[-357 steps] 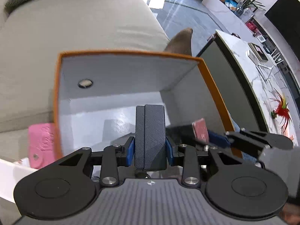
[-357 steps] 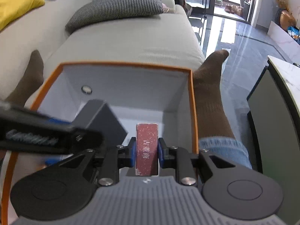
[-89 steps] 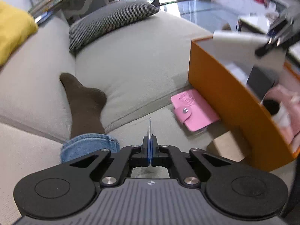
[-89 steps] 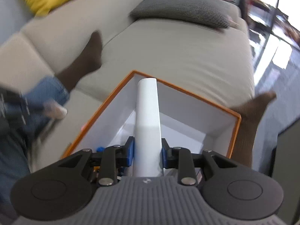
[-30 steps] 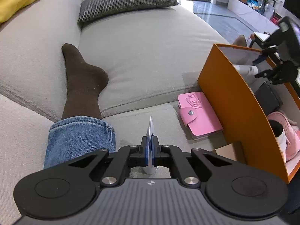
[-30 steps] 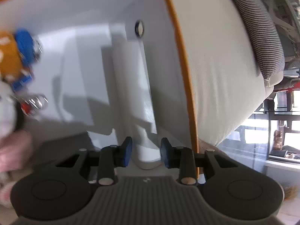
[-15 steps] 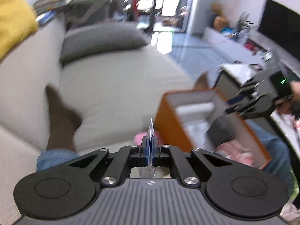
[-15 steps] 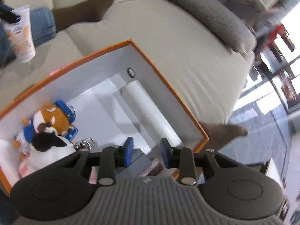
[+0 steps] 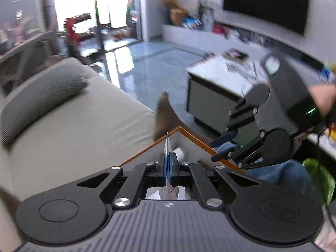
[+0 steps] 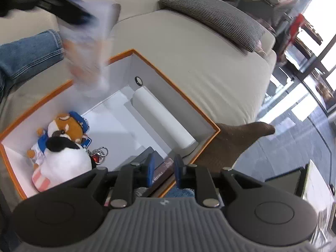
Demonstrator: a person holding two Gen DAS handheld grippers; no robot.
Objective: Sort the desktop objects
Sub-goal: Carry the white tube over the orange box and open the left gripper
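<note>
My left gripper (image 9: 167,163) is shut on the flat crimped end of a white and orange tube (image 9: 167,147), held over the far corner of the orange box (image 9: 195,140). The same tube (image 10: 88,48) shows blurred in the right wrist view, hanging above the box's (image 10: 174,84) left wall. My right gripper (image 10: 163,168) is open and empty above the box's near right corner; it also shows in the left wrist view (image 9: 229,145). Inside lie a white cylinder (image 10: 163,124), plush toys (image 10: 63,147), a dark case (image 10: 145,155) and keys (image 10: 98,153).
The box rests on a beige sofa (image 10: 199,52) with a checked cushion (image 10: 214,14). A leg in jeans (image 10: 29,52) lies left of the box, a brown-socked foot (image 10: 233,140) to its right. A low white table (image 9: 226,73) stands beyond.
My left gripper has swung right and lifted with the tube, now over the box. My right gripper let go of the white cylinder in the box and has pulled back.
</note>
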